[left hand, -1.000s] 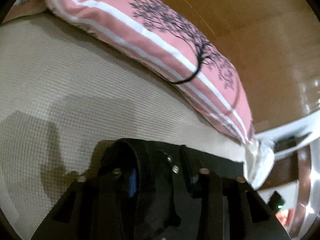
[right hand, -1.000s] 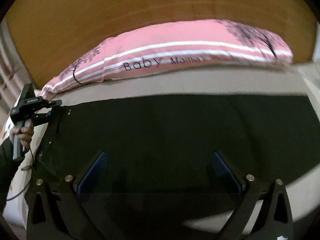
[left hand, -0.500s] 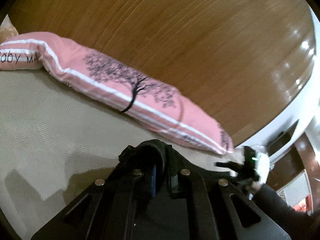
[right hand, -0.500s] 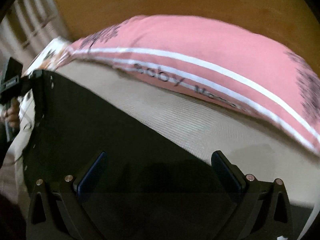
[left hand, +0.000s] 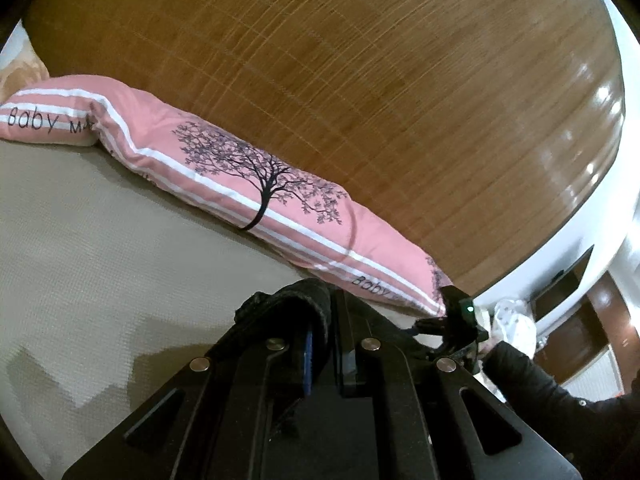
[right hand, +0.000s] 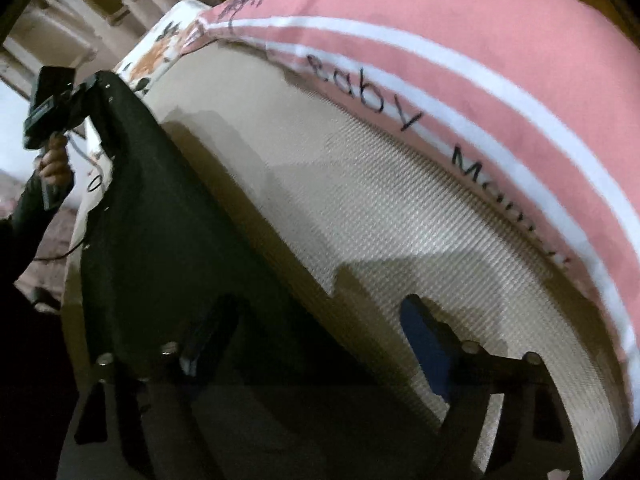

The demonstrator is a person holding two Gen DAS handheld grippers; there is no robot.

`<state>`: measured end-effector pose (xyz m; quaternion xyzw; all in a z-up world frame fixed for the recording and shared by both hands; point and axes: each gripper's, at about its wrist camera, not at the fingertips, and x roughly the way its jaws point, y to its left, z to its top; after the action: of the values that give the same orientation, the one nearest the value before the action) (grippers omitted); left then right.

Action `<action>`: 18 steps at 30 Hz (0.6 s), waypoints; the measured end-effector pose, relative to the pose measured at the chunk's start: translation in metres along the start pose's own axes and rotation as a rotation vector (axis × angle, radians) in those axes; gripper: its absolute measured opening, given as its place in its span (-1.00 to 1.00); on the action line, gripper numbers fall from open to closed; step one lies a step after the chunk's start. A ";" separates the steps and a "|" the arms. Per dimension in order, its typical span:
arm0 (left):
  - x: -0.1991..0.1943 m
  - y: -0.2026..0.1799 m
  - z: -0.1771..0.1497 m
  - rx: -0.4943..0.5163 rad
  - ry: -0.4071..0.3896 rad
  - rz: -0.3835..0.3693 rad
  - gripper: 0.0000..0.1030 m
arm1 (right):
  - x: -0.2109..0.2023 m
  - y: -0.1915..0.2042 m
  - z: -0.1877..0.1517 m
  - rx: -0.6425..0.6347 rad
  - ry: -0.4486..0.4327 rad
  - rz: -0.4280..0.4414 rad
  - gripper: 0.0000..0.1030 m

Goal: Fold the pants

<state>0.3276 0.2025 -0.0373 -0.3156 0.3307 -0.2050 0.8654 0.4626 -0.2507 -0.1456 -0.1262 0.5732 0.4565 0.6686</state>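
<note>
Since a second ago we lift the pants (right hand: 168,240) corner off the bed (left hand: 100,260); left gripper (left hand: 324,344) clamps it at 6 o'clock, while right gripper (right hand: 320,332), jaws apart and just closing, straddles the pants' edge.

A: Pants (right hand: 168,248) were matt black cloth; bedsheet (left hand: 100,264) a coarse beige weave.
B: Pillow (left hand: 280,216) was smooth pink printed cotton, headboard (left hand: 360,100) glossy grained wood.

Left tongs (left hand: 324,344) are clamped together, raised and tilted slightly down. Right tongs (right hand: 304,332) point steeply down, jaws apart and just been closing, pads free.
</note>
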 end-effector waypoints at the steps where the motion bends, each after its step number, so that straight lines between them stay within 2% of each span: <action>1: 0.000 0.001 0.000 0.001 0.001 0.001 -0.85 | -0.001 0.000 -0.002 -0.009 -0.003 0.001 0.36; 3: 0.002 0.001 0.001 0.001 0.007 0.018 -0.85 | -0.001 0.000 -0.004 -0.010 -0.011 0.000 0.10; 5: 0.006 0.001 0.001 0.003 0.019 0.026 -0.85 | -0.004 -0.001 -0.010 0.001 -0.007 -0.025 -0.48; 7: 0.011 0.000 0.002 0.019 0.028 0.053 -0.85 | -0.006 0.007 -0.014 0.004 0.006 -0.110 -0.66; 8: 0.012 0.001 0.003 0.026 0.028 0.067 -0.85 | -0.009 0.015 -0.016 0.001 0.000 -0.153 -0.72; 12: 0.018 0.003 0.005 0.065 0.034 0.127 -0.85 | -0.027 0.052 -0.024 0.005 -0.077 -0.337 -0.77; 16: 0.019 -0.010 0.002 0.183 0.049 0.189 -0.84 | -0.046 0.095 -0.041 0.067 -0.170 -0.493 -0.82; 18: 0.013 -0.019 -0.001 0.222 0.048 0.193 -0.84 | -0.051 0.111 -0.048 0.079 -0.184 -0.558 -0.82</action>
<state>0.3328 0.1811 -0.0309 -0.1800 0.3554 -0.1636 0.9025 0.3509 -0.2467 -0.0764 -0.2108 0.4708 0.2419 0.8218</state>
